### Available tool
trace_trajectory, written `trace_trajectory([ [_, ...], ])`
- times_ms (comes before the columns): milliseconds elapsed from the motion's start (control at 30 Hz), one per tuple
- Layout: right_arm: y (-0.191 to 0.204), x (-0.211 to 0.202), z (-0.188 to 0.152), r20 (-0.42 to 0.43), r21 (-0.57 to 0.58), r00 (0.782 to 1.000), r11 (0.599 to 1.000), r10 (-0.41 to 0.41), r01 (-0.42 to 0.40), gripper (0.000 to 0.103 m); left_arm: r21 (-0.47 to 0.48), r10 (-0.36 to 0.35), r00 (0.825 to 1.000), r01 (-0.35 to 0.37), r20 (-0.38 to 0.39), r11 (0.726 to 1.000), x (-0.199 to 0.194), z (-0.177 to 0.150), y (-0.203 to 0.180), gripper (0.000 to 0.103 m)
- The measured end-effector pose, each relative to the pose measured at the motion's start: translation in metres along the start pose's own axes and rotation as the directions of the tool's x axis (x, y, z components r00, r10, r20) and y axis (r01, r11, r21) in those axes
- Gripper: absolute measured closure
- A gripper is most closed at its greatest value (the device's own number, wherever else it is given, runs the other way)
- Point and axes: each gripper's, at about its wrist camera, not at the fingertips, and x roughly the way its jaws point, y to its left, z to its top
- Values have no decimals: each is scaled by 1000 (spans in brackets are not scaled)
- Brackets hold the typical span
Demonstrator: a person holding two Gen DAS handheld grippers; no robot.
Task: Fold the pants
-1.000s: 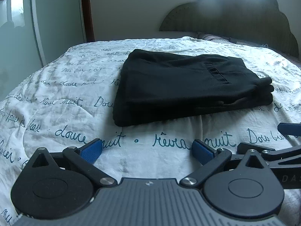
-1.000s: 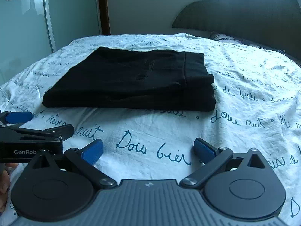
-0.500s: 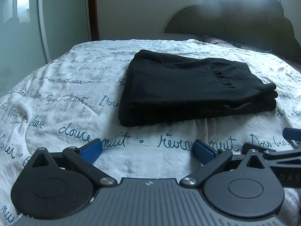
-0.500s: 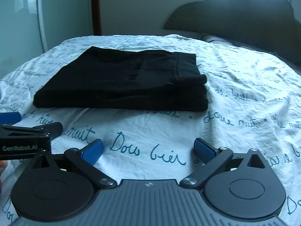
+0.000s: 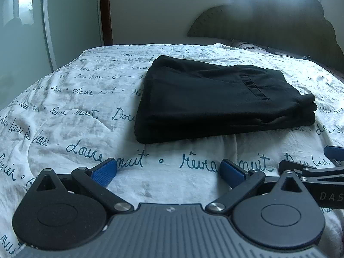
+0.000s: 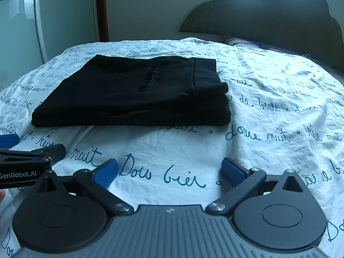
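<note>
**Pants folded, both grippers spread wide and empty**

Here's the bedspread (image 5: 71, 116), white with teal cursive script, filling the middle and lower frame in both wrist views. Behind it, upper right, the dark scalloped headboard (image 5: 268, 21) looms against a bright window. Upper left, a pale sliding door (image 6: 64, 17) with little flower decals.

Centre frame, the black pants (image 5: 215, 99) lie on the bedspread as a neat stacked rectangle, several layers showing along the near edge, a pocket slit visible on top. In the right wrist view the same bundle sits left of centre, waistband end to the right.

Bottom of the frame now: the left gripper (image 5: 168, 171) sits low over the cloth, jaws parted wide, nothing between its blue pads (image 5: 104, 173). It's near the pants, not touching them. The right gripper (image 6: 169, 172) matches it, fingers splayed, released, bare bedspread between them.

Each gripper peeks into the other's view at the lower edge, just beside its partner. At the far lower left of the right wrist view, a sliver of a hand (image 6: 2, 194).
</note>
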Motion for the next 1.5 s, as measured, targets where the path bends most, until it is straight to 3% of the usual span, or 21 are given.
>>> trace_trajectory([
  [400, 1, 1, 0, -1, 14, 1000, 1000, -18, 18, 0, -8, 31, 1000, -31, 3, 999, -1, 0, 1, 0],
  [567, -7, -1, -1, 14, 82, 998, 995, -57, 56, 0, -1, 33, 999, -33, 2, 999, 0, 0, 1, 0],
  [767, 2, 2, 0, 0, 20, 997, 997, -78, 78, 0, -1, 29, 1000, -29, 1, 1000, 1, 0, 1, 0],
  [1500, -1, 3, 0, -4, 37, 998, 998, -60, 60, 0, -1, 24, 1000, -24, -1, 1000, 1, 0, 1, 0],
])
